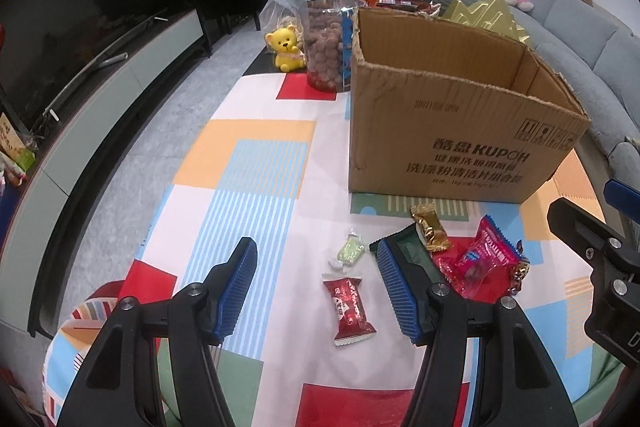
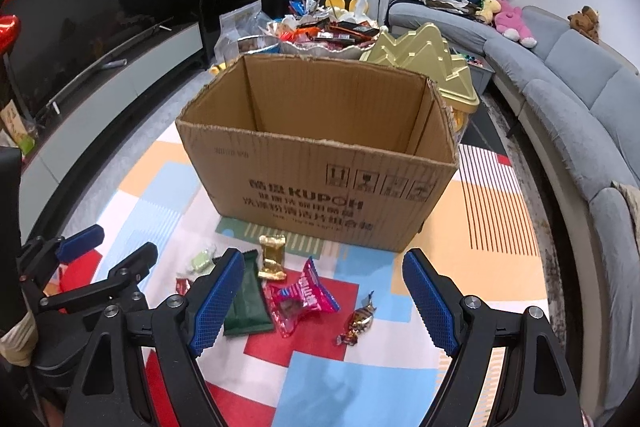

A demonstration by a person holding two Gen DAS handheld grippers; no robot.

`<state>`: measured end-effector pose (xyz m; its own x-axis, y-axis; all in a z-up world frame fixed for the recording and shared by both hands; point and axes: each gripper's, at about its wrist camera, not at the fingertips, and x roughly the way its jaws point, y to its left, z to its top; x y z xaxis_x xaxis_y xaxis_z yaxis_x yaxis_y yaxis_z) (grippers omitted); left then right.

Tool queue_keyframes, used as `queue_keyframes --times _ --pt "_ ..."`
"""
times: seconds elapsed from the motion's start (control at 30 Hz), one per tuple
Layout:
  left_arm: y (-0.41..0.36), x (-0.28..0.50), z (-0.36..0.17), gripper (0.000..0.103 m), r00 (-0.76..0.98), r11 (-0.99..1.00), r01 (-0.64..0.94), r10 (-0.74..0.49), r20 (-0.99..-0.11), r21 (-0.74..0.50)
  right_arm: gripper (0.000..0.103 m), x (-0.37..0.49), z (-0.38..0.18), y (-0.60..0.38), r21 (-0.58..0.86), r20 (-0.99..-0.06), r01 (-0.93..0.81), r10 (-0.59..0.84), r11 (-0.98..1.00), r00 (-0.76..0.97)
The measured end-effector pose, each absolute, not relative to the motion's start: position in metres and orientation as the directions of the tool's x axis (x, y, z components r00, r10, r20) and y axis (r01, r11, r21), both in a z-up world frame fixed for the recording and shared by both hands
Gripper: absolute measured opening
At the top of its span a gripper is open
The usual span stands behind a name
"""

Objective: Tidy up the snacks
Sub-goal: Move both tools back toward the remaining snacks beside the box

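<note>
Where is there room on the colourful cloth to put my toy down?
Bare cloth lies left of the cardboard box, in front of the nut jar, and right of the box's front corner. It is crowded in front of the box, around the pink packet and green packet.

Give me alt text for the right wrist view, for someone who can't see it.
Open right tongs hover over wrapped snacks scattered on a colourful tablecloth, holding nothing. Just behind them stands an open cardboard box; the left tongs show at the left edge.
</note>
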<state>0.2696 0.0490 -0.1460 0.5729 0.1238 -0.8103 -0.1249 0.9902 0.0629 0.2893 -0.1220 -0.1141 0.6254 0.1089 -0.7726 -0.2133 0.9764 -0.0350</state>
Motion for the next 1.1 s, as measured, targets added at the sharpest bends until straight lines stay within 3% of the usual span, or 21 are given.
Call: queue_keyframes --times 1.1 --pt "0.058 0.270 -0.212 0.062 0.491 0.988 -0.150 0.105 -0.865 0.035 0.082 0.301 -0.181 -0.114 -0.029 -0.846 -0.246 0.108 0.969 0.523"
